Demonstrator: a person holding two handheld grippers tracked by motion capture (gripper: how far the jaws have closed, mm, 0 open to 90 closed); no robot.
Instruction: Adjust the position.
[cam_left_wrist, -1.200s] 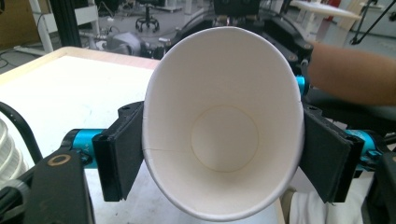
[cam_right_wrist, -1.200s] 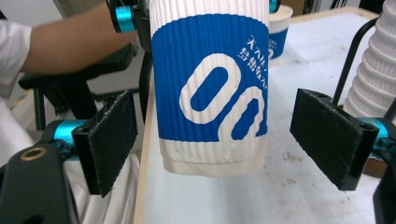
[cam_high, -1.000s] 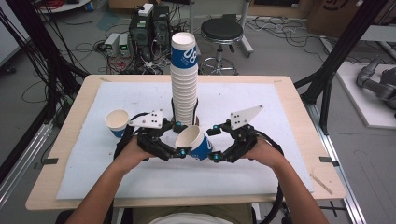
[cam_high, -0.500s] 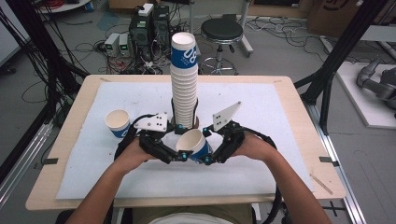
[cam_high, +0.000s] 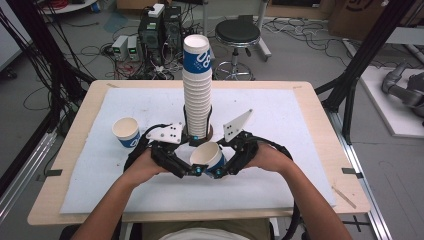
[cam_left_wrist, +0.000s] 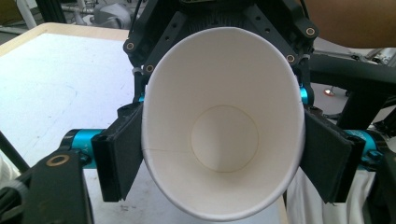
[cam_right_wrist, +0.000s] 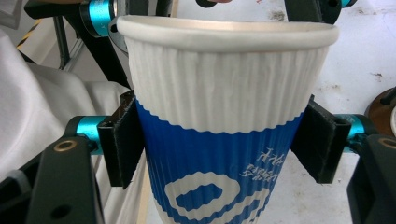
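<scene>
A white and blue ribbed paper cup (cam_high: 206, 155) hangs tilted above the white mat, just in front of the tall cup stack. My left gripper (cam_high: 192, 170) is shut on it from the left. In the left gripper view the pads (cam_left_wrist: 122, 158) squeeze the cup (cam_left_wrist: 224, 102) into an oval, mouth toward the camera. My right gripper (cam_high: 220, 171) comes in from the right; its jaws have just been closing. In the right gripper view its pads (cam_right_wrist: 122, 144) press both sides of the cup (cam_right_wrist: 224, 107) at the blue band.
A tall stack of nested cups (cam_high: 196, 90) stands on a brown base at the mat's middle, close behind both grippers. A single cup (cam_high: 126, 132) stands upright at the left. The white mat (cam_high: 300, 150) covers the wooden table (cam_high: 345, 200).
The right gripper has moved left up to the cup held by the left gripper, and its jaws have closed on the cup. The left gripper has stayed put.
</scene>
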